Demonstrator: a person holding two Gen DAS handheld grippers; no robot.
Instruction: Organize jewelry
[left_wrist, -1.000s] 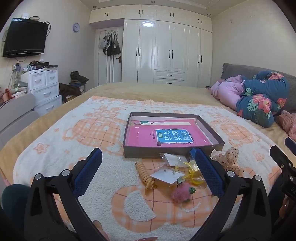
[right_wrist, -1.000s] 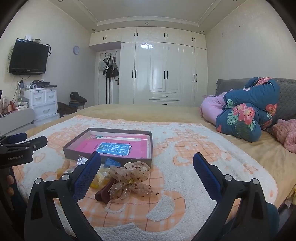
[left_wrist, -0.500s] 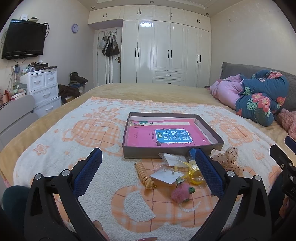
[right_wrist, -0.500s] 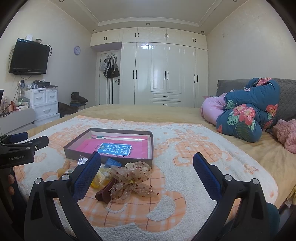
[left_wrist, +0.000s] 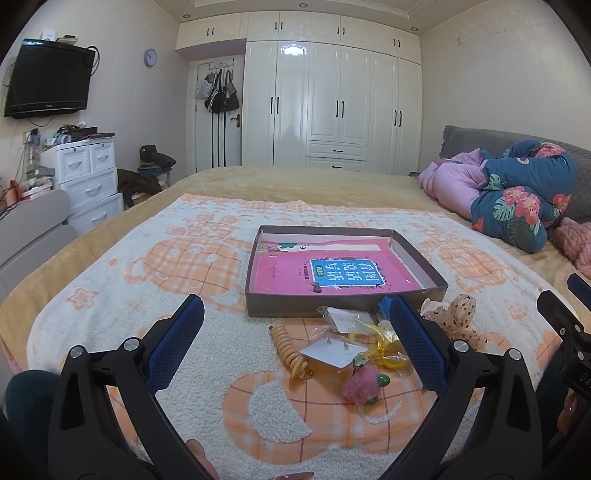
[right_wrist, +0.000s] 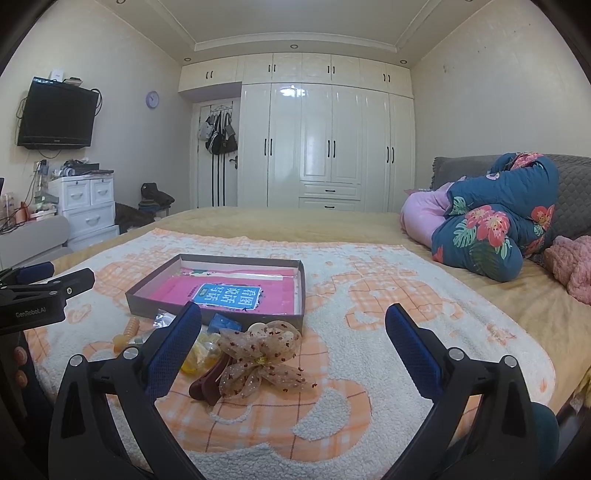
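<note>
A shallow grey box (left_wrist: 280, 308) with a pink book (left_wrist: 288, 271) inside lies on the blanket. In front of it is a loose pile: a beige spiral hair tie (left_wrist: 288, 349), a white earring card (left_wrist: 334, 352), yellow pieces in clear bags (left_wrist: 384, 339), a pink pompom (left_wrist: 356, 387) and a beige bow hair clip (left_wrist: 460, 319). My left gripper (left_wrist: 295, 338) hovers open above the pile, holding nothing. In the right wrist view the bow clip (right_wrist: 258, 350) lies by the left finger of my open, empty right gripper (right_wrist: 293, 339), near the box (right_wrist: 291, 317).
Everything sits on a white and orange blanket (left_wrist: 147, 273) spread over a yellow bed. Rolled floral and pink bedding (left_wrist: 517, 192) lies at the right. White drawers (left_wrist: 86, 177) and a wardrobe (left_wrist: 332, 107) stand beyond the bed. The left gripper's body (right_wrist: 40, 299) shows at the right wrist view's left edge.
Both grippers have barely shifted; the views drifted slightly. Nothing on the blanket has moved.
</note>
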